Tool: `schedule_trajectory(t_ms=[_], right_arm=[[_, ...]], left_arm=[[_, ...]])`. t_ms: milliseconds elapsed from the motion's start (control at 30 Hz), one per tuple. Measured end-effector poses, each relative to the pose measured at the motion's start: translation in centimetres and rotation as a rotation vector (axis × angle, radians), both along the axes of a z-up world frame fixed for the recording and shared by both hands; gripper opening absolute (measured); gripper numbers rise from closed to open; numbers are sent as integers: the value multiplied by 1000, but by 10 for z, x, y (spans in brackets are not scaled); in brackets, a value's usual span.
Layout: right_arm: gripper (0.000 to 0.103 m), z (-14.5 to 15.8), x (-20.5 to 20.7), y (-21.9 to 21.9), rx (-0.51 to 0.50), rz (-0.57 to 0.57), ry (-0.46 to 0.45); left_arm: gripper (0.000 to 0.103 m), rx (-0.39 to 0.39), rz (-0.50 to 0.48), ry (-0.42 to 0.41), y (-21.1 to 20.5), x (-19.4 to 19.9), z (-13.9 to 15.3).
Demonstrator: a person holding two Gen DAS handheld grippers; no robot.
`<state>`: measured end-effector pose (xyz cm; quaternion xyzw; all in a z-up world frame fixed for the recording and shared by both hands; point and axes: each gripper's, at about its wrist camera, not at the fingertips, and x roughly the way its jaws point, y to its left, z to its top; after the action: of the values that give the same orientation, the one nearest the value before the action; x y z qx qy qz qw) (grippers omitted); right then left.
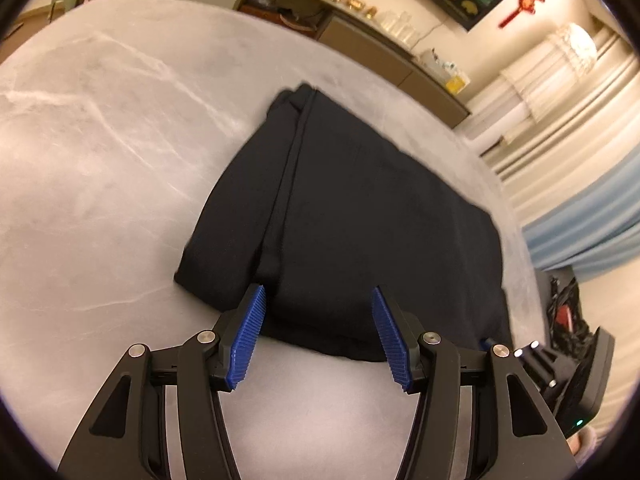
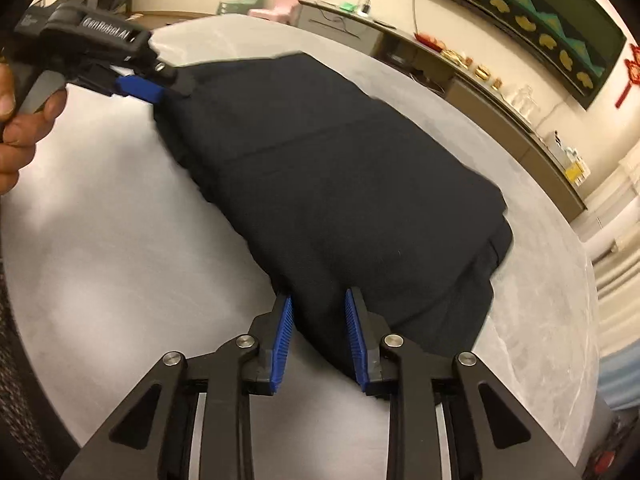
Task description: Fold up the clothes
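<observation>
Folded black fabric garment (image 1: 340, 216) lies mid-table on the round grey marble-look tabletop (image 1: 100, 140), several layers stacked, one seam ridge running lengthwise. Left gripper (image 1: 318, 304) has its blue ribbed pads spread wide, straddling the near edge without pinching; from the right wrist view its tip looks to touch the far corner, contact unclear. Right gripper (image 2: 318, 314) is parted narrower, jaws either side of the near end, cloth between them but no clamp visible. Risk: closing now likely grabs only the top layer, so a lift peels the stack open; uneven pull between the ends skews the fold. Garment's right side sits near the table rim, so a drag could slide it off. Nothing else lies on the table; sideboard with clutter (image 2: 500, 80) stands well apart.
</observation>
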<state>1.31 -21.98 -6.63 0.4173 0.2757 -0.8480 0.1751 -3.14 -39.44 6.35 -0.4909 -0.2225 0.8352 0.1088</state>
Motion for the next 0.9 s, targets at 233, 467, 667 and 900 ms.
schedule_trajectory(t_ms=[233, 467, 667, 900], right_arm=[[31, 6, -21, 54, -19, -193, 0], [76, 37, 46, 74, -228, -368, 56], [77, 37, 49, 51, -116, -409, 109], [77, 19, 52, 43, -166, -388, 49]], left_arm=[[58, -130, -95, 66, 48, 7, 3], [58, -127, -134, 131, 67, 40, 25], [61, -199, -151, 159, 115, 75, 23], [61, -318, -149, 226, 146, 101, 26]])
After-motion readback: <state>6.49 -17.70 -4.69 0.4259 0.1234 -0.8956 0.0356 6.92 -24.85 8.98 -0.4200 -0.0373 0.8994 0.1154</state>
